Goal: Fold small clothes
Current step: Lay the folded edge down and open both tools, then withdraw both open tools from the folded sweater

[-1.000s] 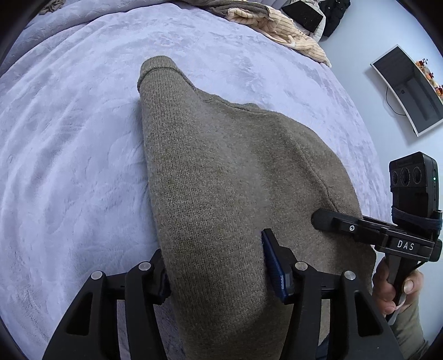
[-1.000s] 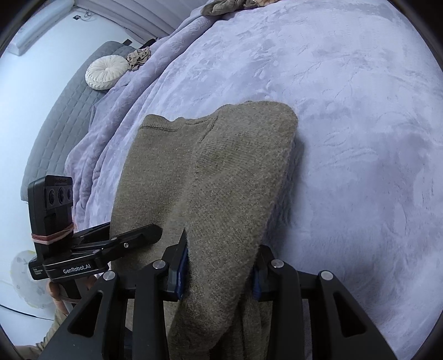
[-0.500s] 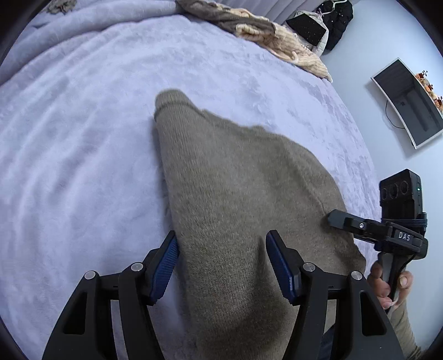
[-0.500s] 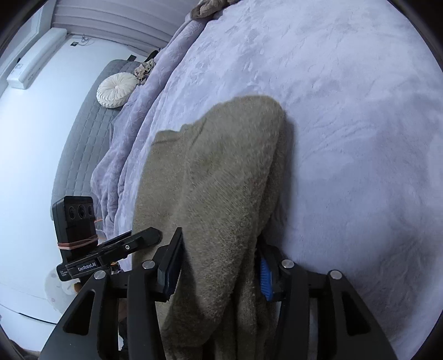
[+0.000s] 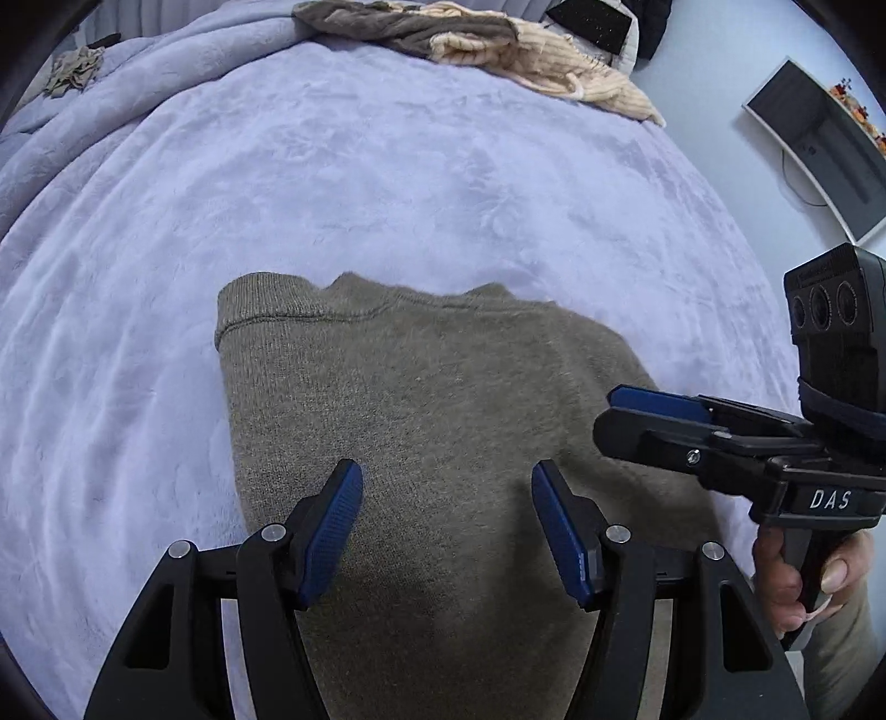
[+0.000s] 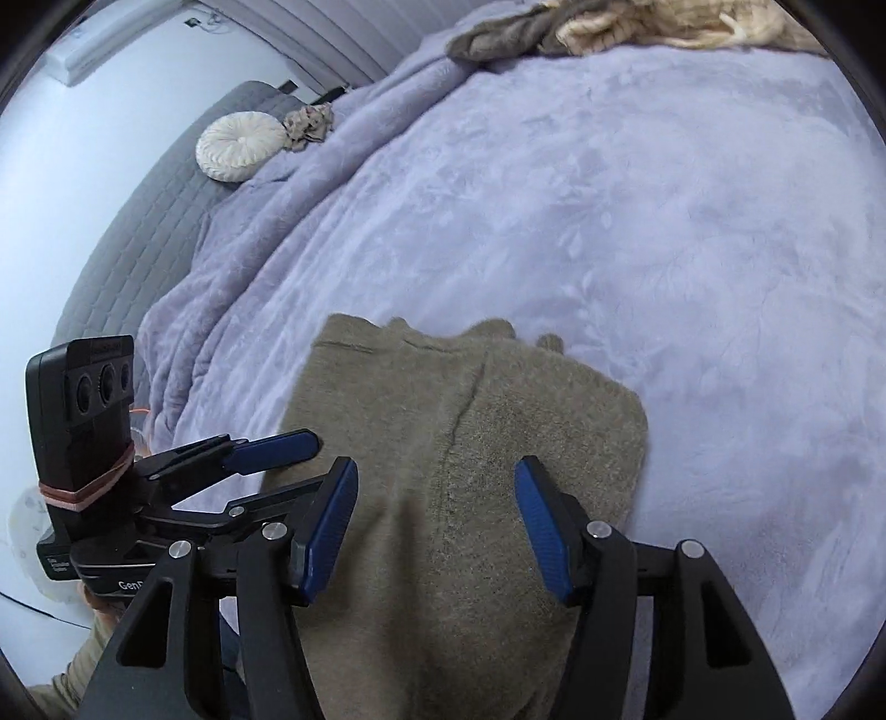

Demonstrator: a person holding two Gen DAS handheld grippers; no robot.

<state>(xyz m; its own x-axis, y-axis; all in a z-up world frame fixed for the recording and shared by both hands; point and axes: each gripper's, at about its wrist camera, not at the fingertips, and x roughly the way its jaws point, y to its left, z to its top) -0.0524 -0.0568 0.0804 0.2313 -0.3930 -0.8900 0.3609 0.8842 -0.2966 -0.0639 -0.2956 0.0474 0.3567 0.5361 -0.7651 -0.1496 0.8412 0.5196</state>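
An olive-brown knit sweater lies folded on the lavender blanket, its ribbed hem toward the far side. It also shows in the right wrist view. My left gripper is open and empty, hovering above the sweater's near part. My right gripper is open and empty above the same garment. The right gripper shows in the left wrist view at the sweater's right edge. The left gripper shows in the right wrist view at its left edge.
A heap of other clothes lies at the far edge of the bed. A round white cushion and a small crumpled cloth sit by the grey headboard. A monitor stands by the wall on the right.
Both grippers have let go of the sweater and opened wide. They drew back and up, and the sweater now lies flat on the blanket.
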